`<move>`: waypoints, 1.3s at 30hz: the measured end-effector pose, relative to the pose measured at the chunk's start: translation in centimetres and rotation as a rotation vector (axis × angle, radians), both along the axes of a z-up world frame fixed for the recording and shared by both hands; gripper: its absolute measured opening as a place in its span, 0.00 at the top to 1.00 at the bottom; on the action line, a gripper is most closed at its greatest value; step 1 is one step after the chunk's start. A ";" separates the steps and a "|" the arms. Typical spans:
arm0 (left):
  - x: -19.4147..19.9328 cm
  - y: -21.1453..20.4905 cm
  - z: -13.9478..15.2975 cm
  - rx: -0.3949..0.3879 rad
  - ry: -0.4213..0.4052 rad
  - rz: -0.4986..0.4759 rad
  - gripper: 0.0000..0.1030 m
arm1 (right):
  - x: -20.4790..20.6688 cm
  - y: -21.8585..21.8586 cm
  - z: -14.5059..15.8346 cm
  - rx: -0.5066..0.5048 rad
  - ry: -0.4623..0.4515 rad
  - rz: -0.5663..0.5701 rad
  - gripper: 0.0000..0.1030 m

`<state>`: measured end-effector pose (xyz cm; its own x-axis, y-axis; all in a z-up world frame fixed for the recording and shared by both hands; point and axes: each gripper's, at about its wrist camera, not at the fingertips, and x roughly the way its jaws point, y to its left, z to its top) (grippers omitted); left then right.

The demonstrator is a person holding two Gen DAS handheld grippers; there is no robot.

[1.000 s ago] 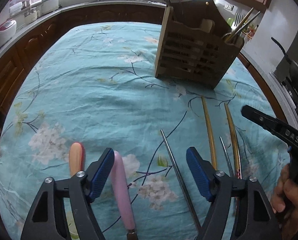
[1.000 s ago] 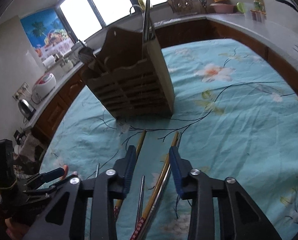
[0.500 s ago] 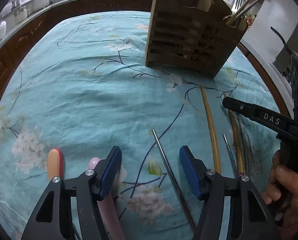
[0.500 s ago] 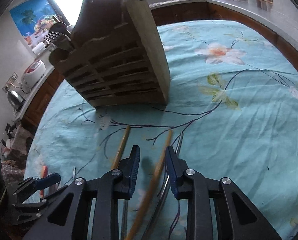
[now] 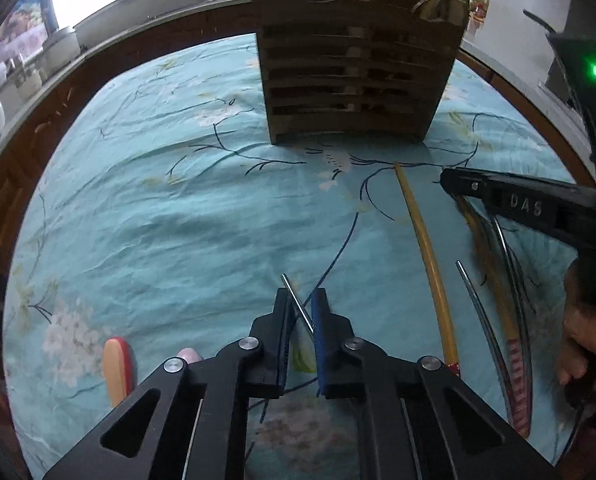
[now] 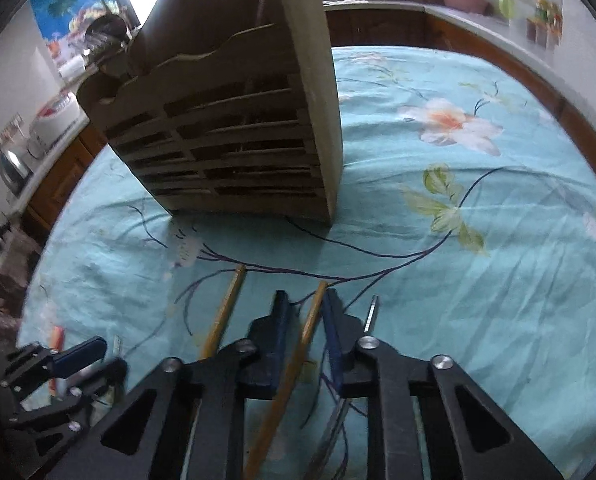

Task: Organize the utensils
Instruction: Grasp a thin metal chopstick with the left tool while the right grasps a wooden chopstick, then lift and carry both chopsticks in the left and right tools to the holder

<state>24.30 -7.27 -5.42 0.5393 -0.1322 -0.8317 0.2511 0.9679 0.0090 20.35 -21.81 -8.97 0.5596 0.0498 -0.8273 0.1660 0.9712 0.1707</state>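
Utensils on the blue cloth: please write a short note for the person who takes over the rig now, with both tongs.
Left tongs: closing on a metal chopstick between the pads.
Right tongs: closing on a wooden chopstick between the pads.
Wooden holder: upright behind them, some utensils already inside.
Left on the cloth: yellow chopstick, second metal chopstick, orange handle, pink handle.
Next, probably: lift both held chopsticks into the holder.

A table draped in a turquoise floral cloth (image 5: 186,216) carries a slatted wooden utensil holder (image 5: 357,76), chopsticks (image 5: 427,256) and spoon handles (image 5: 116,372).
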 end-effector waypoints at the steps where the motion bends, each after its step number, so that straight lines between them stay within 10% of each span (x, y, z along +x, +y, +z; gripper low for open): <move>1: 0.0 0.0 0.0 0.001 0.000 -0.001 0.93 | -0.1 -0.1 0.0 0.013 -0.002 -0.005 0.91; 14: -0.7 4.7 2.8 -0.252 0.042 0.028 1.00 | -2.9 -1.6 3.3 0.156 -0.100 -0.029 0.95; 22: -1.3 6.2 3.5 -0.280 0.070 0.038 1.00 | -3.9 -1.2 5.5 0.169 -0.145 -0.022 0.95; 28: 0.4 4.9 2.3 -0.235 0.101 0.056 0.69 | -4.5 -0.7 5.5 0.159 -0.148 -0.018 0.95; 39: 2.2 0.7 0.1 -0.032 0.064 0.009 0.95 | -4.7 -1.2 5.0 0.183 -0.143 -0.034 0.95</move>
<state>26.53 -6.60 -5.34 0.4862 -0.1547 -0.8601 0.2413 0.9697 -0.0381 15.63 -22.96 -3.98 0.6743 0.1712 -0.7183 0.1592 0.9162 0.3678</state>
